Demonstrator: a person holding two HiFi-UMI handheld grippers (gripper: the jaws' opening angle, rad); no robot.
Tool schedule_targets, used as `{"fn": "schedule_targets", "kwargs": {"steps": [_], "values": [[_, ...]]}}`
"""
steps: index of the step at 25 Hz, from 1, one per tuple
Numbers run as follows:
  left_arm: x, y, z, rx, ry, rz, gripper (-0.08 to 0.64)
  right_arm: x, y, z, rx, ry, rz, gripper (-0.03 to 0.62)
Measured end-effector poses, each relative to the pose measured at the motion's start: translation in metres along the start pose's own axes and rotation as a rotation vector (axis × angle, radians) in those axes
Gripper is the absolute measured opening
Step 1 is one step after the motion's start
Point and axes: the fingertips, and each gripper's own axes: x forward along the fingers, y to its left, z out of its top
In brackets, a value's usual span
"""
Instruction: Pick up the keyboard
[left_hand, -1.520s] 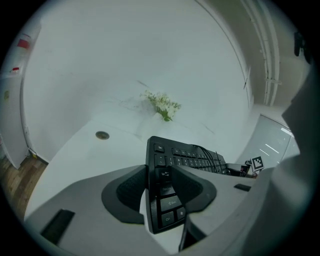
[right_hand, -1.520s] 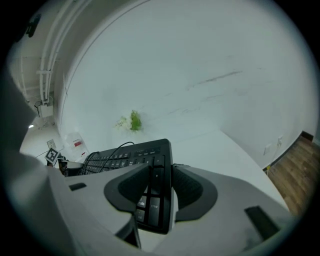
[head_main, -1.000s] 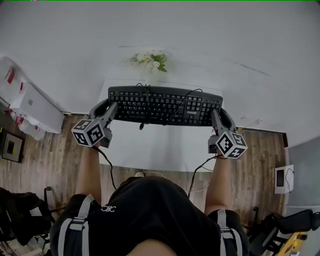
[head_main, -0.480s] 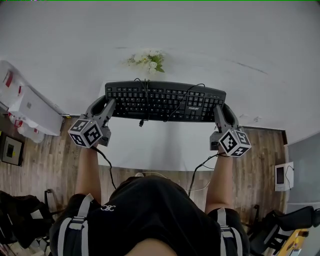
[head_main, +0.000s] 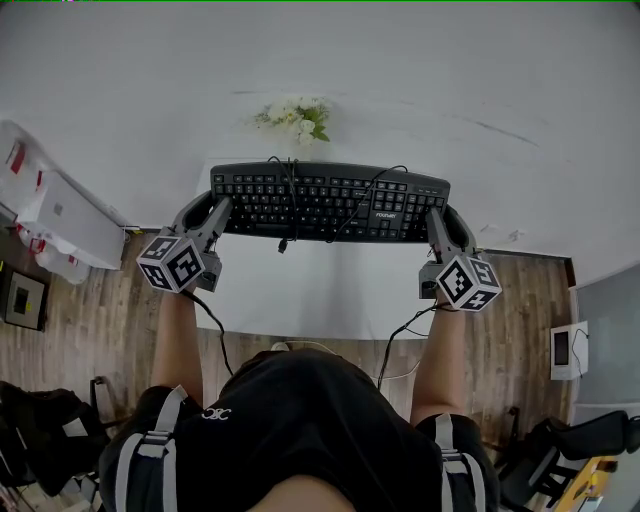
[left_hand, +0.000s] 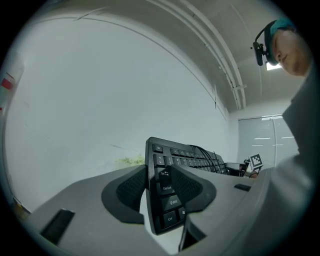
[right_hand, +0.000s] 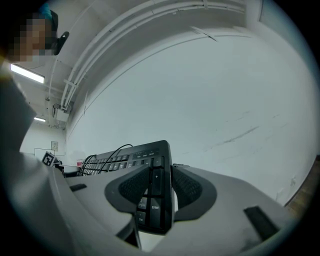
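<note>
A black keyboard (head_main: 330, 202) hangs level in the air over the white table (head_main: 320, 295), its cable coiled on top of the keys. My left gripper (head_main: 214, 214) is shut on its left end, and my right gripper (head_main: 437, 222) on its right end. In the left gripper view the keyboard (left_hand: 187, 156) stands edge-on between the pads (left_hand: 127, 192) of my left gripper (left_hand: 156, 176). In the right gripper view the number-pad end of the keyboard (right_hand: 127, 159) sits clamped between the pads (right_hand: 189, 187) of my right gripper (right_hand: 159, 184).
A bunch of white flowers (head_main: 296, 118) stands at the table's far edge by the white wall. A white cabinet (head_main: 60, 215) is at the left. Wooden floor (head_main: 90, 320) flanks the table, with a small device (head_main: 565, 352) on the right.
The keyboard and both grippers have shifted slightly up in the head view. Both grips on the keyboard's ends look the same.
</note>
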Motion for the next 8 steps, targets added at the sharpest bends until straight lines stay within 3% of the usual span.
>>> {"fn": "schedule_targets", "kwargs": {"steps": [8], "values": [[0.0014,0.0032,-0.0002,-0.004,-0.003,-0.006,0.164,0.0042,-0.0022,-0.0091,0.018,0.010,0.004,0.151]]}}
